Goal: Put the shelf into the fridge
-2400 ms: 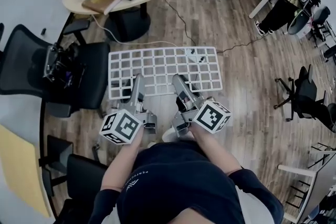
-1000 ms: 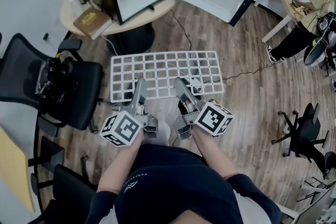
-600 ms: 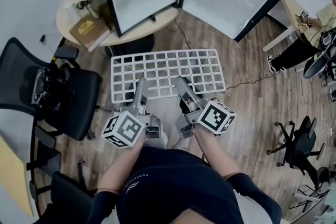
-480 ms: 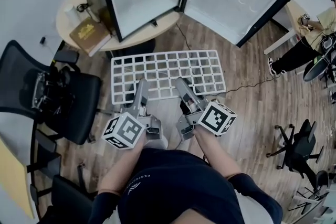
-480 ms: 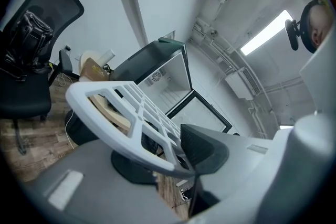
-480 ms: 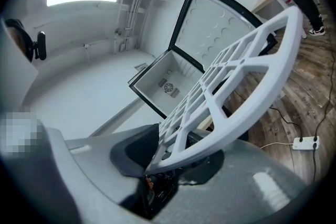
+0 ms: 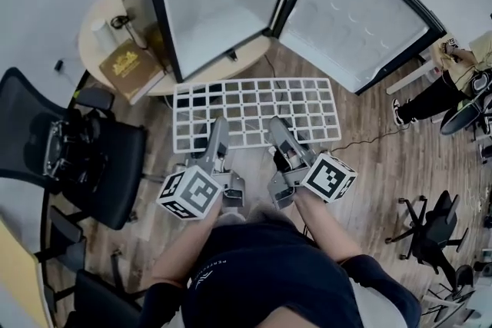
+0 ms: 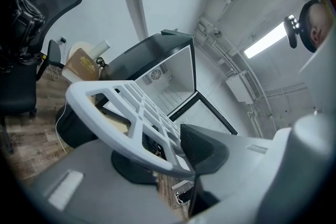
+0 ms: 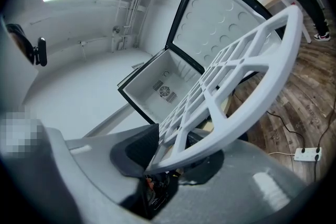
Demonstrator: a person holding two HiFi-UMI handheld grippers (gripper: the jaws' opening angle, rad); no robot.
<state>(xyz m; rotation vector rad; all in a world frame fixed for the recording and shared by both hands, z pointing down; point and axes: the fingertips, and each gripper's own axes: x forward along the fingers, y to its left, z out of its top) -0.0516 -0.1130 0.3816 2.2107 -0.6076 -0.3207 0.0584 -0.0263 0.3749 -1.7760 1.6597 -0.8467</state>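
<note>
A white grid shelf (image 7: 254, 111) is held level in front of me above the wooden floor. My left gripper (image 7: 218, 128) is shut on its near edge left of the middle, and my right gripper (image 7: 278, 128) is shut on the same edge right of the middle. The small black fridge (image 7: 215, 4) stands open on a round table just beyond the shelf, its white inside bare, its door (image 7: 361, 19) swung out to the right. In the left gripper view the shelf (image 8: 126, 118) runs out towards the fridge (image 8: 168, 78). The right gripper view shows the shelf (image 9: 236, 92) and the fridge (image 9: 163, 89) alike.
The round table (image 7: 100, 50) also bears a brown book (image 7: 127, 69) and a white cup (image 7: 101, 33). A black office chair (image 7: 69, 150) stands at my left. A cable (image 7: 369, 138) lies on the floor at right. A seated person (image 7: 453, 73) and more chairs (image 7: 427, 234) are far right.
The fridge and table have come closer and lower in the head view as I walk forward. Both grippers keep their hold on the shelf, which now reaches the table's edge.
</note>
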